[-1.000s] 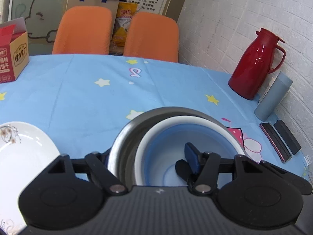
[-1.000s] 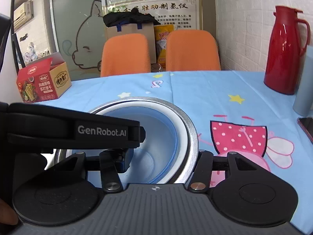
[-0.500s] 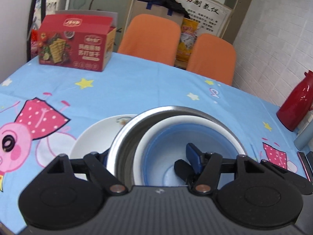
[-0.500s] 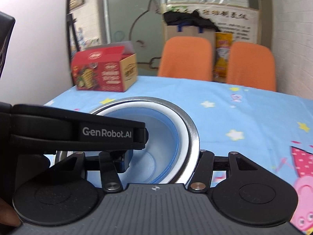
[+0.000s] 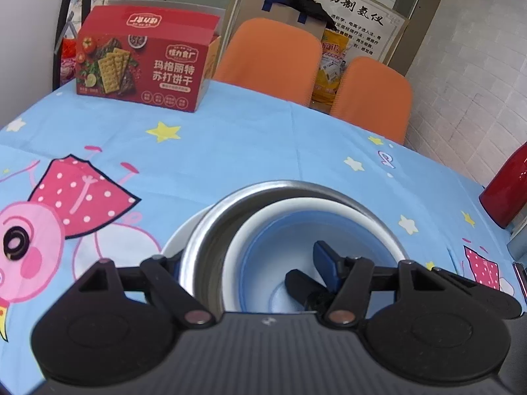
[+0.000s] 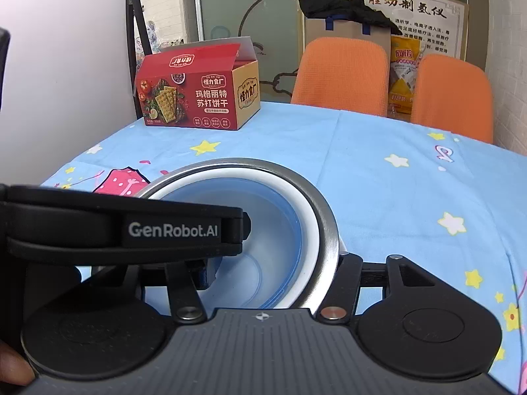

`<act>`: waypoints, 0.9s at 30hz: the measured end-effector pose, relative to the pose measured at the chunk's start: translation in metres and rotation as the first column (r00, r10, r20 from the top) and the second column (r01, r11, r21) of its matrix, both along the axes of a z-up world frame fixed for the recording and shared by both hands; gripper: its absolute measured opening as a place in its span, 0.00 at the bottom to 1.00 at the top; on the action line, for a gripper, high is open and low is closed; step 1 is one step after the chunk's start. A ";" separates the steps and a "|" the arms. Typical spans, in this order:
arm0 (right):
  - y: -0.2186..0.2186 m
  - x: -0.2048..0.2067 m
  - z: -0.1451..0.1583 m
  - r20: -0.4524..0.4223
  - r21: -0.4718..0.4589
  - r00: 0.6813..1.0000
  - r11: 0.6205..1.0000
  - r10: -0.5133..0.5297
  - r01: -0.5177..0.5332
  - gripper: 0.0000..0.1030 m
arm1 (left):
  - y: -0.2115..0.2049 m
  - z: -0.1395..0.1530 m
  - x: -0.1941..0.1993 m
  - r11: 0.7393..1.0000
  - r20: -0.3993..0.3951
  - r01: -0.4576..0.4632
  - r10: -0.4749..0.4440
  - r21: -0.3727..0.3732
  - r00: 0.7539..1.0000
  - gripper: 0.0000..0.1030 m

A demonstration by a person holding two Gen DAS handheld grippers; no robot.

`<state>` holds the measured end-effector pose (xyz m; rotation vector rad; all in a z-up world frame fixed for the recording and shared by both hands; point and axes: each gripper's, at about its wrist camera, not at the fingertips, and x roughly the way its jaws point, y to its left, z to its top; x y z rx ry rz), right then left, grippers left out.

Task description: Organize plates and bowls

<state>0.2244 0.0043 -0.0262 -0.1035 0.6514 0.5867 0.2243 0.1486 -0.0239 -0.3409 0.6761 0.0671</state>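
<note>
A steel bowl holds a nested blue bowl with a white rim. My left gripper is shut on the near rim of these stacked bowls, one finger outside, one inside. My right gripper is shut on the same stack at another part of the rim. The left gripper's body crosses the right wrist view. A white plate shows just under the steel bowl's left edge. The stack sits over that plate; contact cannot be told.
A red cracker box stands at the back left of the blue cartoon tablecloth. Two orange chairs stand behind the table. A red thermos is at the right edge.
Both grippers carried the bowl stack leftward across the table. The white plate has slid under the stack. The thermos has moved to the right edge of view.
</note>
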 end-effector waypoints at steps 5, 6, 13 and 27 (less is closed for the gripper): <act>-0.006 0.004 0.000 -0.035 0.059 0.999 0.998 0.010 -0.008 1.00 | 0.000 0.003 0.004 1.000 0.014 0.007 -0.007 0.006 1.000 0.68; -0.008 0.002 0.002 -0.026 0.066 1.000 0.998 0.000 0.002 1.00 | 0.002 0.008 0.004 1.000 0.026 -0.001 0.001 -0.002 1.000 0.68; -0.010 0.000 0.009 -0.021 0.092 1.000 0.996 -0.012 0.014 1.00 | 0.009 0.038 -0.008 0.999 0.125 -0.042 0.042 -0.006 0.991 0.68; 0.017 0.012 -0.003 -0.017 0.028 0.996 0.996 0.090 -0.089 1.00 | 0.012 0.047 -0.026 0.997 0.142 -0.076 0.076 -0.005 0.987 0.68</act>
